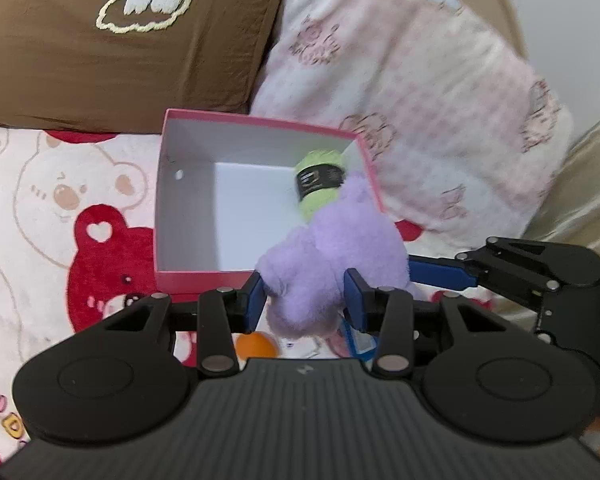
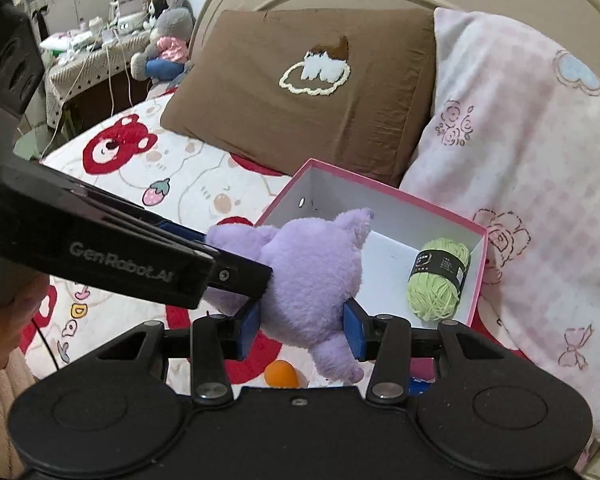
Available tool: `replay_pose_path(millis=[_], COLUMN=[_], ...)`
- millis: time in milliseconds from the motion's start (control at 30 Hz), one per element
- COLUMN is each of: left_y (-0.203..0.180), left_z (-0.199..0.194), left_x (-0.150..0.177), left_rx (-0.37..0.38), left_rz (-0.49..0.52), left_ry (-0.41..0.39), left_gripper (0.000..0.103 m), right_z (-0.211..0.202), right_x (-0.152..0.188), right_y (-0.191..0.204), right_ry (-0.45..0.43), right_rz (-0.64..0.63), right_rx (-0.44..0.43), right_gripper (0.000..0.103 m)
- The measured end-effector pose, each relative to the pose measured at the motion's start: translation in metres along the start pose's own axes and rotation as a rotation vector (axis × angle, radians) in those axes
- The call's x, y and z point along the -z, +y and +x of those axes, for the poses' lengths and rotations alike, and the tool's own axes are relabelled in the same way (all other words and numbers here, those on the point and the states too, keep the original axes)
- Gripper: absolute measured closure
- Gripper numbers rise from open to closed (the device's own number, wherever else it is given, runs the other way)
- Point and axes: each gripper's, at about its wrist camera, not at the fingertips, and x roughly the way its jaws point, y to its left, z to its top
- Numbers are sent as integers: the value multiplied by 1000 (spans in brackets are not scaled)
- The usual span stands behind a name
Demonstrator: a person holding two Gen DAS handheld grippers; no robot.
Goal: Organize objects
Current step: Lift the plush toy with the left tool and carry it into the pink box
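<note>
You have both claws clamped on the same fluffy lilac plush toy (image 1: 320, 264). Your left claw (image 1: 305, 300) squeezes one end of it between its blue pads, and your right claw (image 2: 303, 326) pinches the other end the same way. The toy hangs just above the near edge of the open pink cardboard box with a white inside (image 1: 188, 200), which sits on the bed's white blanket printed with red bears (image 1: 60, 208). A pale green ball of yarn with a black label (image 2: 440, 276) lies in the box's far right corner. An orange ball (image 2: 281, 374) rests on the blanket below the toy. A brown embroidered pillow (image 2: 320, 92) and a pink checked pillow (image 2: 520, 168) lie behind the box.
</note>
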Motion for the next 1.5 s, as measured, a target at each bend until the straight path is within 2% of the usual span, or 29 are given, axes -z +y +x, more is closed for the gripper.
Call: replay_pose_path(millis=[133,267,433,667,800,933,1033,1167,1333,1500], left_y=[3,11,21,29,32,43,50,52,56,60], left_z=[17,40,77,132,164,197,218,233,242,257], left_x=[-17,-34,-49,-66,-77,-88,-91,-94,-97,-97], left_rx=[-8,5,-3,-47,-63,-76,-49,-51,-73,-101], left_rz=[3,3,6,39,30,-39,-78,-111,-125,-139], left_ry=[14,-1,10,47,57,97,125,130,130,180], left_gripper=[63,63,63,63,63,63,64,64,63,64], right_z=[21,38,67,113,140,172,195,211,220,231], right_x=[-9,-15,-12,-6,-12,-16,-16,-16,-20,-19], right_y=[-4,-20,-47,-77,-97,-113,-122,-136,-140,-146], right_ry=[24,-14,-68,-89,-55,-8,23,57,79,107], right_rz=[-6,7,57,110,159,218,250,311,313,352], right_rx=[17,26,-7,-30,-25,-18,5,14,10,-3], right_gripper=[55,56,59,61,61,61,61,61,61,61])
